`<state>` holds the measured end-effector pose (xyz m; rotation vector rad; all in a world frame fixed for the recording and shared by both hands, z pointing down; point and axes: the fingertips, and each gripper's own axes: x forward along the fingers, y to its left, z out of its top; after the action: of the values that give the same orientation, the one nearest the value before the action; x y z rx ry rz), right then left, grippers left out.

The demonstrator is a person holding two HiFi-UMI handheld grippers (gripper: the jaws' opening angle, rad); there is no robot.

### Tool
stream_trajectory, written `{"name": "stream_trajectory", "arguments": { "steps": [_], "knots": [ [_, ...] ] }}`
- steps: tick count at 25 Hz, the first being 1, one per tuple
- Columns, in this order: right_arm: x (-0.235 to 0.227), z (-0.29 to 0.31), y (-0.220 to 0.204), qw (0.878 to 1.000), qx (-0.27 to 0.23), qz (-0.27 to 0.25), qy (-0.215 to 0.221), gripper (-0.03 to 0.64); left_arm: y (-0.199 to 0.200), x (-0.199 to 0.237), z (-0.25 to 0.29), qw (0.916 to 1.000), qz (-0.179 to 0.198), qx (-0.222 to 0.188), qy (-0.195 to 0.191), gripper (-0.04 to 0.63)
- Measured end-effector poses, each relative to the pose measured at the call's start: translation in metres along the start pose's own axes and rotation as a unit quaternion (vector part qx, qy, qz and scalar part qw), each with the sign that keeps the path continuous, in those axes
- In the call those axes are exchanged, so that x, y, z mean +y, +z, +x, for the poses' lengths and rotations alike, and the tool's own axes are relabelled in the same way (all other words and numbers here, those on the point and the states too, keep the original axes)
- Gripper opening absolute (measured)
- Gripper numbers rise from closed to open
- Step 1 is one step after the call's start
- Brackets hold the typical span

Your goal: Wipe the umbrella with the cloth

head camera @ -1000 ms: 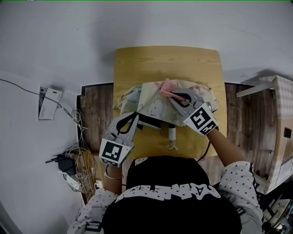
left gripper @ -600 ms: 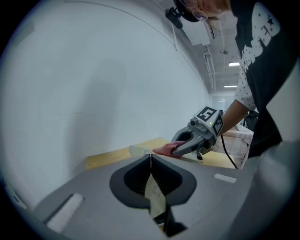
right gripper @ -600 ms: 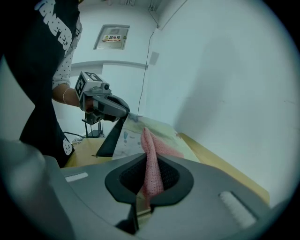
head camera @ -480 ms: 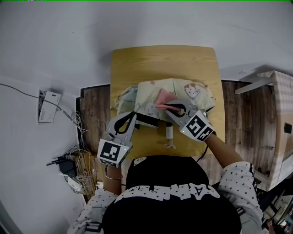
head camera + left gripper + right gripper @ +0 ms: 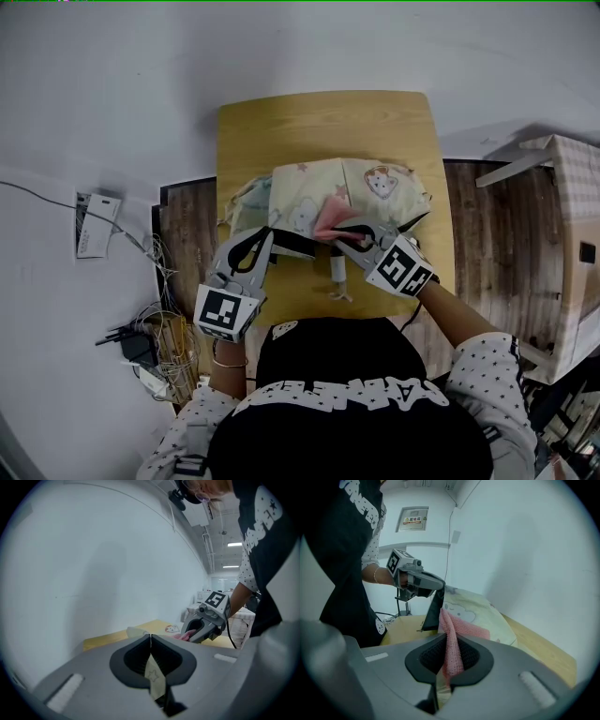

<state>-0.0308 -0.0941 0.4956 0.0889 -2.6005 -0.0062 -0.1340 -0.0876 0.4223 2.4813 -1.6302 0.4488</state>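
A cream umbrella with cartoon prints lies folded loose across the wooden table; its pale handle points toward me. My right gripper is shut on a pink cloth that rests on the canopy's near edge. The right gripper view shows the cloth pinched in the right gripper, draped onto the umbrella. My left gripper is shut on the canopy's left edge. In the left gripper view, the left gripper pinches a star-printed strip of umbrella fabric.
The table stands against a white wall. On the floor to the left lie tangled cables and a power strip and a white box. A light woven piece of furniture stands at the right. The table's far half is bare wood.
My right gripper has dragged the pink cloth leftward and toward me across the canopy. The left gripper has kept its hold in the same place.
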Motion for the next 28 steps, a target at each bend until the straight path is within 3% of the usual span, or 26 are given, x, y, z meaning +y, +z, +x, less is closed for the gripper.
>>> {"name": "stream_trajectory", "arguments": {
  "steps": [19,24,28],
  "knots": [
    [0.046,-0.025,-0.019,0.998,-0.002,0.005,0.07,0.032,0.009,-0.012,0.007,1.0,-0.003,-0.003,0.004,0.009],
    [0.029,-0.041,-0.002,0.997,-0.041,0.008,0.059,0.032,0.014,-0.016,0.008,1.0,-0.004,-0.001,0.003,0.009],
    [-0.005,-0.051,0.011,0.998,-0.063,0.003,0.014,0.032,0.015,-0.016,0.008,0.9999,-0.007,-0.003,0.007,0.009]
  ]
}}
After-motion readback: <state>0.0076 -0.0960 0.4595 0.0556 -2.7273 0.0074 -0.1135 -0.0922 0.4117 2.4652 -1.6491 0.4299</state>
